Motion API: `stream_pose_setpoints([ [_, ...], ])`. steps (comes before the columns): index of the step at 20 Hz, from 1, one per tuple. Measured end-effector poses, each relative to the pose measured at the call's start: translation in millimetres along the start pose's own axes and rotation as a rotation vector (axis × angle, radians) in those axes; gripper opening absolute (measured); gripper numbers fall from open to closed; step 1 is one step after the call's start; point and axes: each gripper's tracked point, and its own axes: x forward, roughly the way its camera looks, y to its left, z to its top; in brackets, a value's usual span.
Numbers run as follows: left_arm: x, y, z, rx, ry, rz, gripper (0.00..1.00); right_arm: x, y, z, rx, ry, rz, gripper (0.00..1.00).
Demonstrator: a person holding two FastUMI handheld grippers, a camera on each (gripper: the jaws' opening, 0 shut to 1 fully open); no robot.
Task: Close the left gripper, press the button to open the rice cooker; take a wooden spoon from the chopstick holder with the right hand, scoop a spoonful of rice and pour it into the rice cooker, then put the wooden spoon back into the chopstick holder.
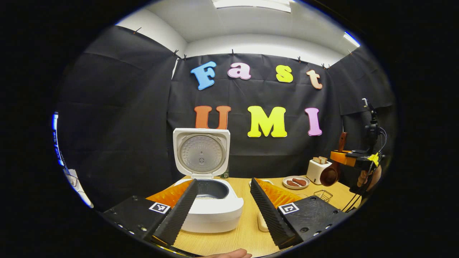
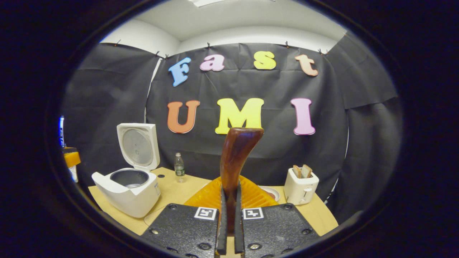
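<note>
In the left gripper view, the rice cooker [image 1: 209, 204] sits lower centre, lid upright, between the wide-open, empty fingers of the left gripper [image 1: 224, 195]. At far right the right gripper [image 1: 353, 159] holds the wooden spoon [image 1: 331, 172], bowl hanging down, handle up, seemingly empty. In the right gripper view its fingers [image 2: 223, 215] clamp the near-vertical handle.

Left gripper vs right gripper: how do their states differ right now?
The left gripper has its fingers spread wide and holds nothing; the right gripper has its fingers pressed on the handle of the dark brown wooden spoon. The left one points at the open white rice cooker; the right one, seen in the left gripper view, is held raised with the spoon bowl hanging down. Both are above the light wooden table.
</note>
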Motion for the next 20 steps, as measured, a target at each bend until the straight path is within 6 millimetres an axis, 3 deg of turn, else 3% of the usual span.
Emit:
stream_pose_setpoints([
  [5,9.1,-10.9,-9.6,0.022,0.009,-0.012,0.94,-0.5,-38.7,-24.8,0.033,0.026,-0.079,0.14],
  [16,15.6,-26.9,-8.1,0.066,0.012,-0.008,0.94,38.9,-75.8,-83.9,0.149,0.149,-0.105,0.16],
  [20,20.4,-34.1,-6.4,0.065,0.023,-0.014,0.94,42.3,-78.9,-89.0,0.161,0.175,-0.096,0.23],
])
